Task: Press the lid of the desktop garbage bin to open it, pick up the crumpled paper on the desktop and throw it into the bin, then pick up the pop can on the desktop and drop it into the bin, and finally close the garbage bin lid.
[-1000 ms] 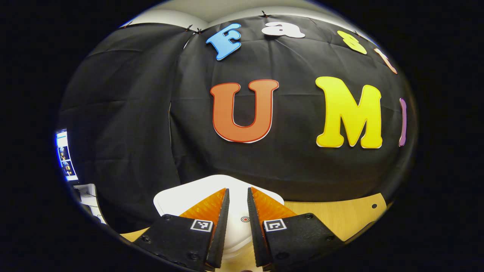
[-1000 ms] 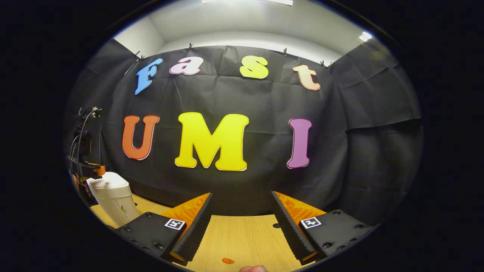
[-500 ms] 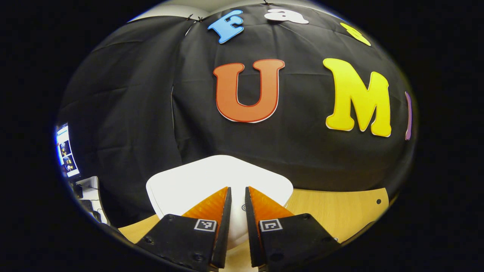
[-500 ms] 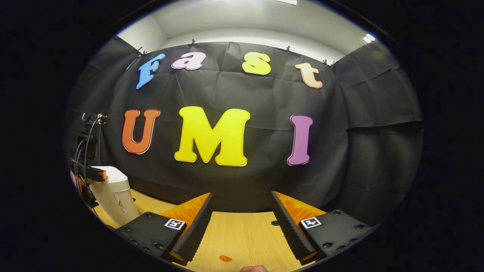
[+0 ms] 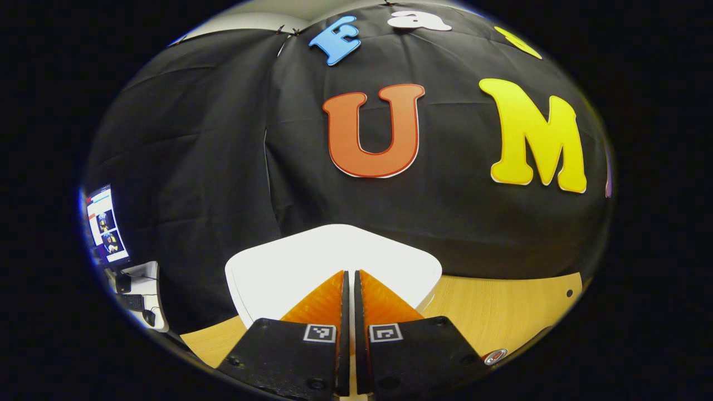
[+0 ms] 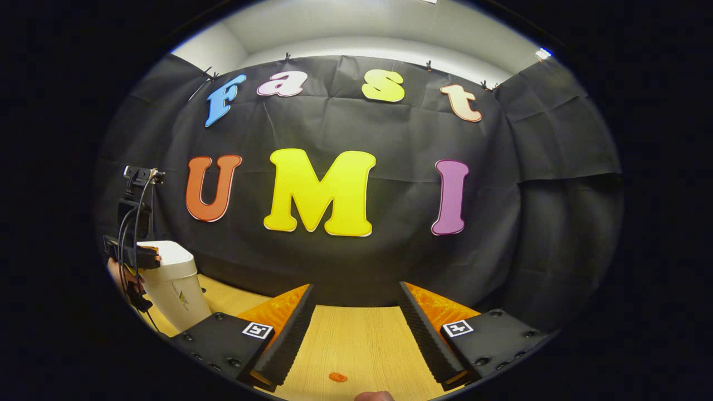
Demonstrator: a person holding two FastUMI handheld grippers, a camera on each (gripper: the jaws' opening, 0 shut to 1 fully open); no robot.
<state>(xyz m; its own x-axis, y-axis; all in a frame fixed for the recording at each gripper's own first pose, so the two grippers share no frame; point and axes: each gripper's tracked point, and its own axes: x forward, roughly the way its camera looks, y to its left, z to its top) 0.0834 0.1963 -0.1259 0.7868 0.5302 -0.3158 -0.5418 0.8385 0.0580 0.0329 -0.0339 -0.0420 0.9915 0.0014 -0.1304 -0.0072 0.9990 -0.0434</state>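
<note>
Two pressed-together fingers of the left gripper (image 5: 348,278) rest over the white bin lid (image 5: 289,262), which looks shut (pressing seems underway). In the right gripper view, the right gripper (image 6: 356,292) hovers spread, empty, over the desktop (image 6: 356,345); the bin (image 6: 175,287) stands far left.

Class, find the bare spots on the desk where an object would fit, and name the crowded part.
Bare desk lies ahead of the right gripper, up to the cloth wall. Crowded: the far left, where the left gripper meets the bin.
</note>
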